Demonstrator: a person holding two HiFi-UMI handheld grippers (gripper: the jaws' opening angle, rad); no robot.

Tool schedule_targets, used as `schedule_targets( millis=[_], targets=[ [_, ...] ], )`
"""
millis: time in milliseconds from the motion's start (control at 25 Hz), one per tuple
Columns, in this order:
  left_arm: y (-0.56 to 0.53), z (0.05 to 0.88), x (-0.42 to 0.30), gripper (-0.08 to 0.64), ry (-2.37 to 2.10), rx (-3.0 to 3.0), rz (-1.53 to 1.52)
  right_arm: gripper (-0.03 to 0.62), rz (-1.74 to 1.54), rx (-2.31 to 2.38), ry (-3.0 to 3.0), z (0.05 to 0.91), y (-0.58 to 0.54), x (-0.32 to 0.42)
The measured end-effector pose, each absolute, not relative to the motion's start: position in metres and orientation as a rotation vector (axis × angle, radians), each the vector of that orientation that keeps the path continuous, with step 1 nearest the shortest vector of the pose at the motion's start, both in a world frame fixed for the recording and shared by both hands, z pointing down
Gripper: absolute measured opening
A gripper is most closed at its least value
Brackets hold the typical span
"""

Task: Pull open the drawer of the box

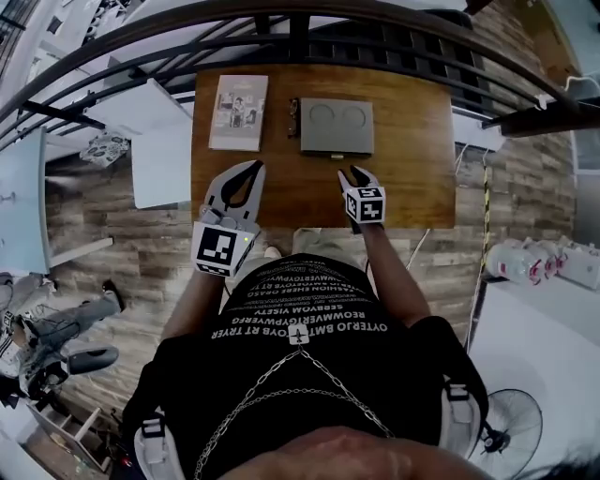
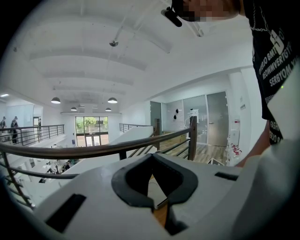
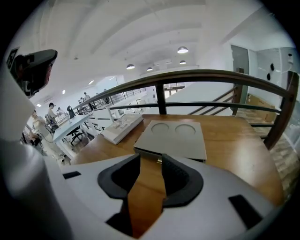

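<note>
**A:** What takes up the most room?

**B:** A brown wooden table [image 1: 412,178] set against a dark railing [image 1: 281,23], with the person standing at its near edge.

**A:** And the task's thing?

**B:** A flat grey rectangular box [image 1: 337,127] with two shallow round recesses in its lid. It lies flat towards the far middle of the table. Its drawer [image 3: 144,153] looks pushed in, the front level with the box's near side.

**A:** Anything beside it?

**B:** A thin white book [image 1: 238,112] lies to the box's left, apart from it. Between the two is a small dark item [image 1: 293,117] that I can't identify.

**A:** The grippers?

**B:** The left gripper [image 1: 255,171] hangs over the near left part of the table, below the book. In the left gripper view its fingertips [image 2: 157,159] meet at the front, and nothing is pinched between them.

**A:** The right one?

**B:** The right gripper [image 1: 360,176] is angled down at the box's near side, close to it but not touching. Its jaws stand apart, and only bare wood shows between them.

**A:** The smallest thing?

**B:** A small brass-coloured knob [image 3: 160,161] on the drawer front, just beyond the gap between the right jaws.
</note>
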State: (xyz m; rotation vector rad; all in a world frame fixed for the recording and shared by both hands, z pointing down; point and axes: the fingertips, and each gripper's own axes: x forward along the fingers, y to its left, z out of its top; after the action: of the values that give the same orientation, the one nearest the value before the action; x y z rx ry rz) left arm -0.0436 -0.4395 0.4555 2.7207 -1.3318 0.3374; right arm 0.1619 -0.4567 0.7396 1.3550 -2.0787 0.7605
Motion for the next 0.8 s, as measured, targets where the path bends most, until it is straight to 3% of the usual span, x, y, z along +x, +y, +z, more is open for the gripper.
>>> schedule_targets(
  millis=[800],
  targets=[
    [-0.441, 0.479, -0.04, 0.005, -1.348, 2.666, 0.416, 0.152, 0.96, 1.326, -1.936, 0.837, -0.492, 0.167]
  ],
)
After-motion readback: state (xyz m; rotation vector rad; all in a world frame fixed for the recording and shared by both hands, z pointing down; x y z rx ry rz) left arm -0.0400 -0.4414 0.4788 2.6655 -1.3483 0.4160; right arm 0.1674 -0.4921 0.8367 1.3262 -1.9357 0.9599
